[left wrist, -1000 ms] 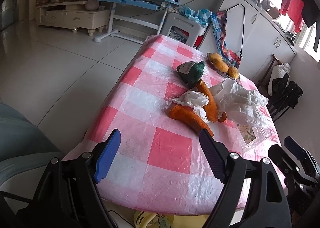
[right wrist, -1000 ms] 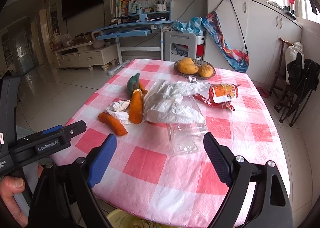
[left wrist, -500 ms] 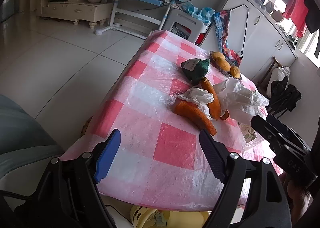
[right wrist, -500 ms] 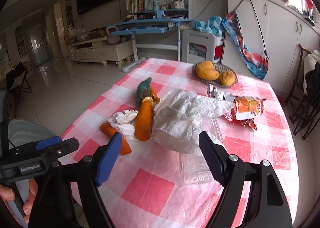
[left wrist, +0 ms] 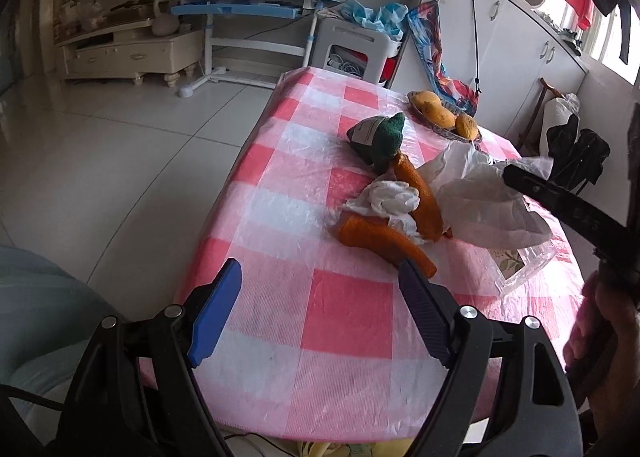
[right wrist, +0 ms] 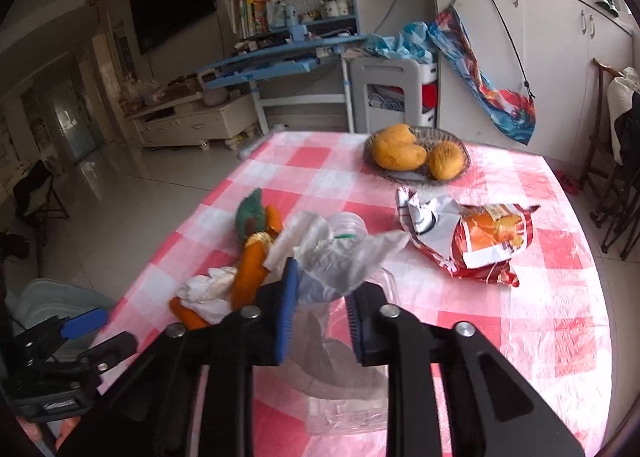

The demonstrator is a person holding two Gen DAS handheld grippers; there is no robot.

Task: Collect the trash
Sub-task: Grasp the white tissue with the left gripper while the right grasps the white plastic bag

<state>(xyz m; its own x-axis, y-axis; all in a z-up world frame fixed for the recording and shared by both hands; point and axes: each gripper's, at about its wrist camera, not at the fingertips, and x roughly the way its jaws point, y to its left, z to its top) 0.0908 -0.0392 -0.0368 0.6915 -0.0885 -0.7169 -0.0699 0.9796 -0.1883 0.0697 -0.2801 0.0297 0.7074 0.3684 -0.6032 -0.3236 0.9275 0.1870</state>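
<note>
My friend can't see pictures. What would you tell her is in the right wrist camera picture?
The right gripper has nearly closed its blue pads on a crumpled white plastic bag above a pink checked table. Beyond lie a torn orange snack bag, a plush carrot toy, and a basket of mangoes.
</note>
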